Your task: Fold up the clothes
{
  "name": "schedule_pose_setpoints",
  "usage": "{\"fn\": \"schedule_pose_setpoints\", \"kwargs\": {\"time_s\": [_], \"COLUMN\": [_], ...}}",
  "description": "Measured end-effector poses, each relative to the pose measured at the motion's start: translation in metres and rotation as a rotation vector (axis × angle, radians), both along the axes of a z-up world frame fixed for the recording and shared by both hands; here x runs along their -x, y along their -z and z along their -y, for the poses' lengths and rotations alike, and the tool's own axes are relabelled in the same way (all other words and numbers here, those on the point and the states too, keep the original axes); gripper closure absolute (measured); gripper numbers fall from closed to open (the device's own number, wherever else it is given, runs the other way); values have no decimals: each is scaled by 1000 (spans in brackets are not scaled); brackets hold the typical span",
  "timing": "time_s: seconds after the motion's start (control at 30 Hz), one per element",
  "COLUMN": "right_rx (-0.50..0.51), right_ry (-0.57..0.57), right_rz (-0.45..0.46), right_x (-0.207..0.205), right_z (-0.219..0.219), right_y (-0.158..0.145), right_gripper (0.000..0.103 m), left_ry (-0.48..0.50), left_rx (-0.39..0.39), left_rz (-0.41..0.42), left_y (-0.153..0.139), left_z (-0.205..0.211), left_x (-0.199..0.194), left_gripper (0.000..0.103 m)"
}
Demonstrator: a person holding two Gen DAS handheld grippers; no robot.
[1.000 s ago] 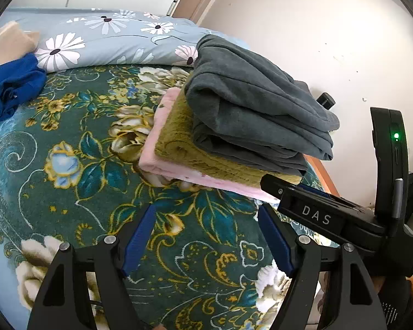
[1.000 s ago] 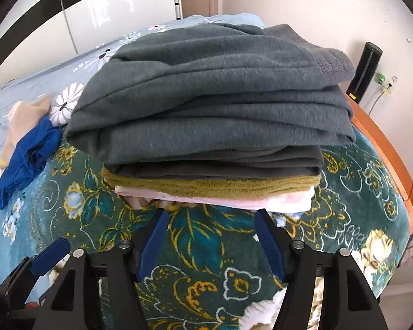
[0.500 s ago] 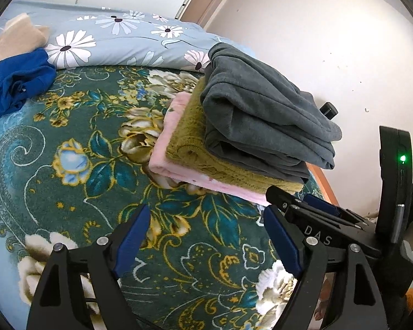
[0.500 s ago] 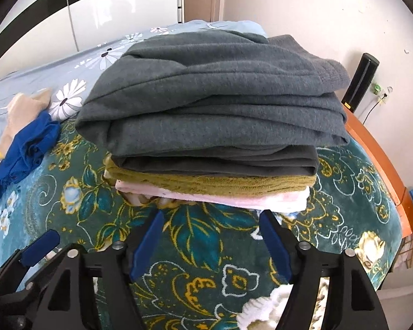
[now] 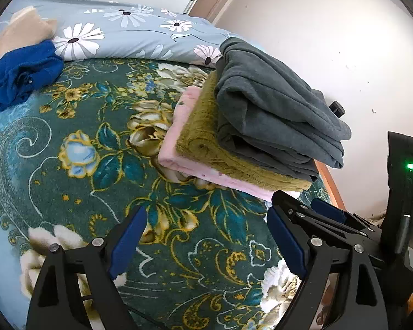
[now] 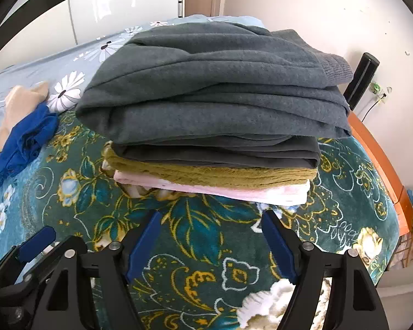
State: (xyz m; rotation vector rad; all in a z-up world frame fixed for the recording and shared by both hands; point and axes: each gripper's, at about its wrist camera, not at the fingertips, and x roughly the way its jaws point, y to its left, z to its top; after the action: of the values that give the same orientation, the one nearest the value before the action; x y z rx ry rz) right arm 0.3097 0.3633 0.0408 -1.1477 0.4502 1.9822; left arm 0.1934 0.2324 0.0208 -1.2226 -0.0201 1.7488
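Observation:
A folded stack lies on the bed: a grey garment (image 5: 275,110) (image 6: 220,88) on top, an olive one (image 5: 203,137) (image 6: 206,173) under it, a pink one (image 5: 176,148) (image 6: 234,191) at the bottom. My left gripper (image 5: 206,214) hovers over the blanket just short of the stack's left corner; its jaws are opening with nothing between them. My right gripper (image 6: 212,216) faces the stack's front edge, open and empty. A crumpled blue garment (image 5: 19,77) (image 6: 24,137) and a beige one (image 5: 19,33) (image 6: 24,101) lie unfolded at the far left.
The bed carries a green floral blanket (image 5: 96,165) and, further back, a pale blue daisy quilt (image 5: 129,35). An orange bed frame edge (image 6: 380,159) runs along the right by the white wall. A black cylinder (image 6: 362,79) stands behind the stack.
Both grippers' jaws have spread wider. Both views have drawn back a little from the stack, which looks smaller now. The stack itself has not moved.

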Motion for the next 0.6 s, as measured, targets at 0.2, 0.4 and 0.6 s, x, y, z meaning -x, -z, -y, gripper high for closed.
{"fn": "schedule_pose_setpoints", "kwargs": {"time_s": [0.2,0.4,0.6], "right_rx": [-17,-28,-37], "right_ry": [-7,-10,-17], "right_rz": [2,8,3], "right_x": [3,4,6], "right_z": [4,6,9], "right_y": [-6,-9,-12], "right_gripper": [24,24,24], "left_ry": [-8,-14,-27], "left_rx": [-20,-32,-49], "left_rz": [1,3,6], "left_y": [-2,-2,-3], "left_z": [4,6,9], "left_x": [1,0,1], "left_gripper": [14,14,14]}}
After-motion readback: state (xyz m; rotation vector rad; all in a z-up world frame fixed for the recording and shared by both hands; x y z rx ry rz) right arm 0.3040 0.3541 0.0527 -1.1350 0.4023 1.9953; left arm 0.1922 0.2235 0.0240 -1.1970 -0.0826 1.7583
